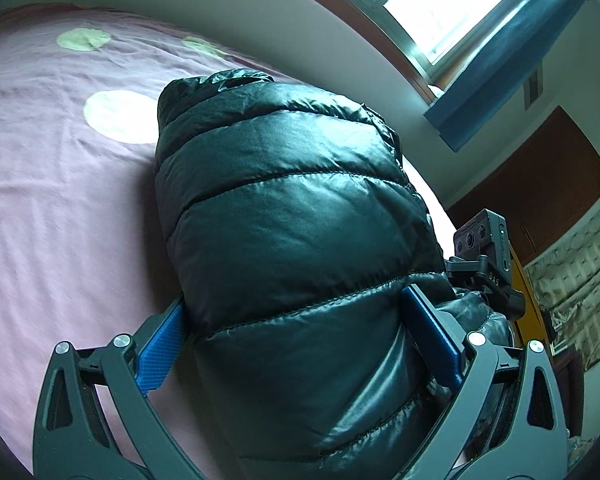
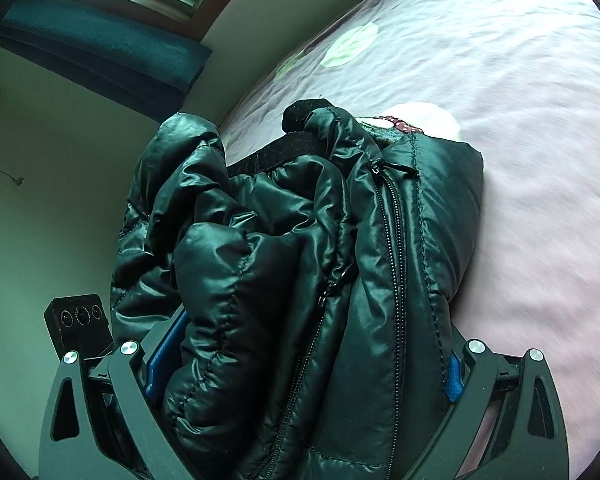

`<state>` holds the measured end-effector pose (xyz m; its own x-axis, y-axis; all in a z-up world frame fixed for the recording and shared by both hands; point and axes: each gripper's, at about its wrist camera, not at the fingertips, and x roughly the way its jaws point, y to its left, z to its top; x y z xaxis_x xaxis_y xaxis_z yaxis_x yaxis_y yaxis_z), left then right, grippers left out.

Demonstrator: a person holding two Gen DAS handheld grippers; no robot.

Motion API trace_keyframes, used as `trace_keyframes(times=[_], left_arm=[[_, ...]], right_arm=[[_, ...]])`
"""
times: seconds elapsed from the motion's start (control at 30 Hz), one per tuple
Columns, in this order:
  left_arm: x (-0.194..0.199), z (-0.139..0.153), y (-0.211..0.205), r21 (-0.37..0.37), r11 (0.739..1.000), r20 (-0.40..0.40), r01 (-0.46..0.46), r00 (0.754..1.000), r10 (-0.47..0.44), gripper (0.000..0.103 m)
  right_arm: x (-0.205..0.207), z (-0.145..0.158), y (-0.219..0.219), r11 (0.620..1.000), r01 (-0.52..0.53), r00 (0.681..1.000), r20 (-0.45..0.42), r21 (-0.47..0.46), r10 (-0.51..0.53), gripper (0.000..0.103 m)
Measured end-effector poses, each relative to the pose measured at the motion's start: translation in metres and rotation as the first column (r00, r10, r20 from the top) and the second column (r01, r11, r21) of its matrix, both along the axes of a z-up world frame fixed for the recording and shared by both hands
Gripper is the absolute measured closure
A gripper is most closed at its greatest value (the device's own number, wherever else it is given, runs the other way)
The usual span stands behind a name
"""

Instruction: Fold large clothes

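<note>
On the left, the left gripper [image 1: 296, 340] has its fingers spread wide and pressed against both sides of a thick bundle of the puffer jacket [image 1: 292, 208], squeezing it between the blue pads [image 1: 160, 354]. The jacket is bunched into a fat roll held just above the pink bed sheet [image 1: 60, 208], which has pale round patches printed on it. On the right, the right gripper [image 2: 304, 364] does the same from the other end: its fingers are wide apart and clamped around the open front of the jacket [image 2: 300, 240], where the zipper [image 2: 398, 248] runs down the middle.

The shiny fabric looks slippery and the filling springy, so I judge the bundle could slide out of the pads or puff open if the squeeze eases. On the right side loose folds spill over the left finger, and these could drop and undo the fold. The zipper pull could also snag.

The jacket is dark green-black, glossy, quilted in broad horizontal bands, smooth on the left end and crumpled on the right.
</note>
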<state>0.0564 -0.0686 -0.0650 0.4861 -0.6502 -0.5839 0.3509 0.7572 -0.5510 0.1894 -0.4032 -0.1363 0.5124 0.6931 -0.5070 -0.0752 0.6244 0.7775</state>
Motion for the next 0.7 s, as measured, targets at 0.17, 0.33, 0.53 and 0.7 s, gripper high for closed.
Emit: trace_keyframes(times=[0.17,0.33,0.53,0.7], left_arm=[[0.014,0.001,0.014,0.008,1.000,0.000,-0.023,1.000,0.023,0.003],[0.028,0.000,0.027,0.011,0.999,-0.004,-0.035,0.999,0.035,0.003],[0.038,-0.002,0.033,0.014,0.999,-0.005,-0.043,0.999,0.043,0.003],[0.045,-0.002,0.039,0.017,0.999,-0.007,-0.048,0.999,0.049,0.003]], right_arm=[[0.007,0.000,0.005,1.000,-0.020,1.000,0.000,0.004,0.020,0.006],[0.004,-0.001,0.004,1.000,-0.021,1.000,0.000,0.006,0.021,0.006],[0.002,-0.004,0.003,1.000,-0.029,1.000,0.001,0.008,0.029,0.006],[0.002,-0.005,0.000,0.999,-0.033,0.999,0.003,0.010,0.033,0.006]])
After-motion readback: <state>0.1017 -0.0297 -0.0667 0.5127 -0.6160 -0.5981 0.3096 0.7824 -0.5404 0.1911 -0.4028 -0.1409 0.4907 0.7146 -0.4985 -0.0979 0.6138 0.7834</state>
